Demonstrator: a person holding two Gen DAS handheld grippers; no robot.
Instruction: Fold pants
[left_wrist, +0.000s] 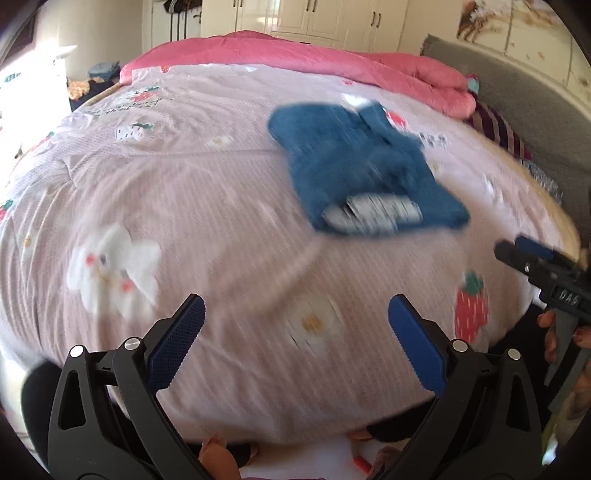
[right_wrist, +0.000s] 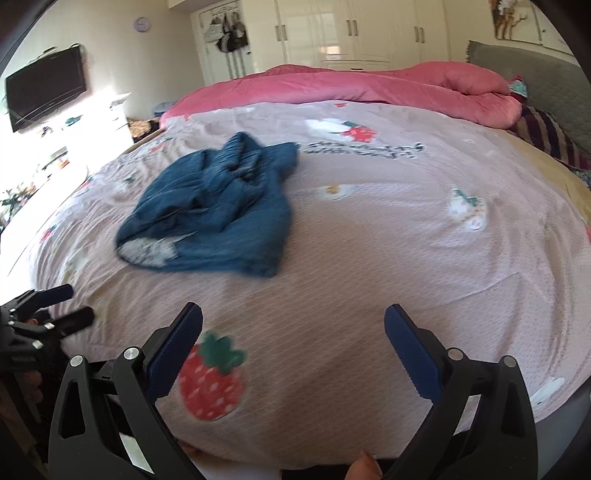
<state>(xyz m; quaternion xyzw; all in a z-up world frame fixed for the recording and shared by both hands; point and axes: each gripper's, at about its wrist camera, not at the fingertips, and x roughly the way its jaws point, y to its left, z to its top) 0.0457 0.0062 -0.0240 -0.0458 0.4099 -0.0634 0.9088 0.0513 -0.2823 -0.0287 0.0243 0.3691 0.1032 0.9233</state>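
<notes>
Two grippers hang over the near edge of a bed, both with jaws spread wide and nothing between them. From the left wrist view the left gripper (left_wrist: 295, 325) sits above the pink sheet (left_wrist: 229, 206), its blue pads (left_wrist: 177, 343) well apart, and the right gripper (left_wrist: 532, 258) shows at the right border, its state hard to read from there. From the right wrist view the right gripper (right_wrist: 293, 332) is likewise released, hovering just above a printed strawberry (right_wrist: 210, 384), while the left gripper (right_wrist: 55, 306) shows at the left edge with its two fingers parted. Blue pants (right_wrist: 218, 214) lie crumpled on the sheet (right_wrist: 369, 240), well ahead of both grippers and touched by neither; in the left view the pants (left_wrist: 354, 166) sit ahead and to the right, in the right view ahead and to the left, so they rest roughly between the two. A grey patch, perhaps the lining, shows at their near end in both views. Part of the left view is smeared by motion blur. A rolled pink quilt (right_wrist: 369, 88) lies along the far side of the bed, next to a grey headboard (right_wrist: 535, 74) on the right. White wardrobes (right_wrist: 351, 29) stand behind, and a dark TV (right_wrist: 46, 86) hangs on the left wall
</notes>
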